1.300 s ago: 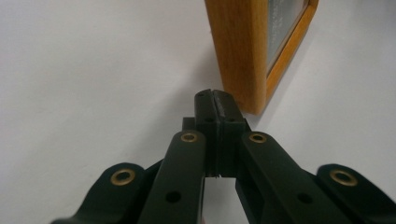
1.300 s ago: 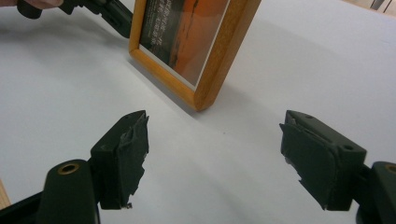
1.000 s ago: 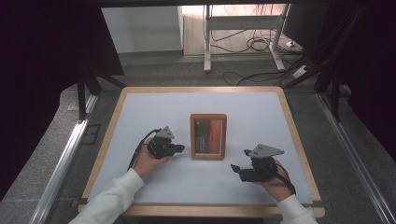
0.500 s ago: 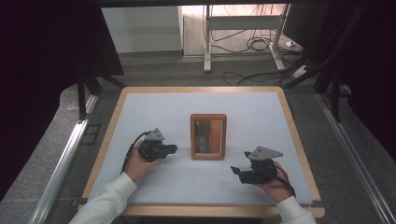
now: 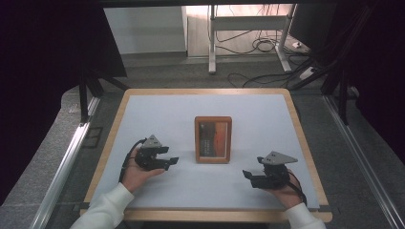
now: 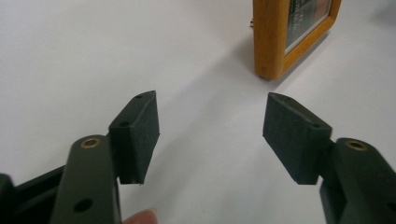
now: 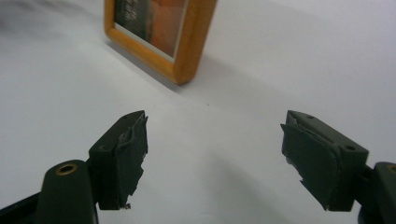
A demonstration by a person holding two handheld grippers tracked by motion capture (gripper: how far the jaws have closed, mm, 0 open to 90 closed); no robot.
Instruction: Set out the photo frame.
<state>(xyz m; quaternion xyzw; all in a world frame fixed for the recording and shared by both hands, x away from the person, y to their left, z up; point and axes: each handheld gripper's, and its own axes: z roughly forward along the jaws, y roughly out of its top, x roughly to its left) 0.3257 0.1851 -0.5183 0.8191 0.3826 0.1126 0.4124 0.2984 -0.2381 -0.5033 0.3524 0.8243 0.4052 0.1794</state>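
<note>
high view: the wooden picture frame [image 5: 213, 140] lies flat near the middle of the white table mat [image 5: 157, 109]. my left gripper [image 5: 167, 161] sits just left of the frame, level with its near-left corner; my right gripper [image 5: 249, 175] sits near the frame's near-right corner, a little further off. neither touches the frame.

left gripper view: the jaws have just been opening and now stand wide, with bare mat between them and nothing held. the frame [image 6: 292, 32] lies ahead and to the right, its corner clear of the pads.

right gripper view: jaws wide apart, holding nothing; the pads [image 7: 127, 149] look torn and ragged at the edges. the frame [image 7: 161, 35] lies ahead and to the left.

risk, as i judge it: a flat frame offers little edge, so a pad may skid it across the mat; worn pads could slip on the smooth wood.

frame: honey-coloured rounded moulding, glazed, showing a dark reddish-orange print.
</note>
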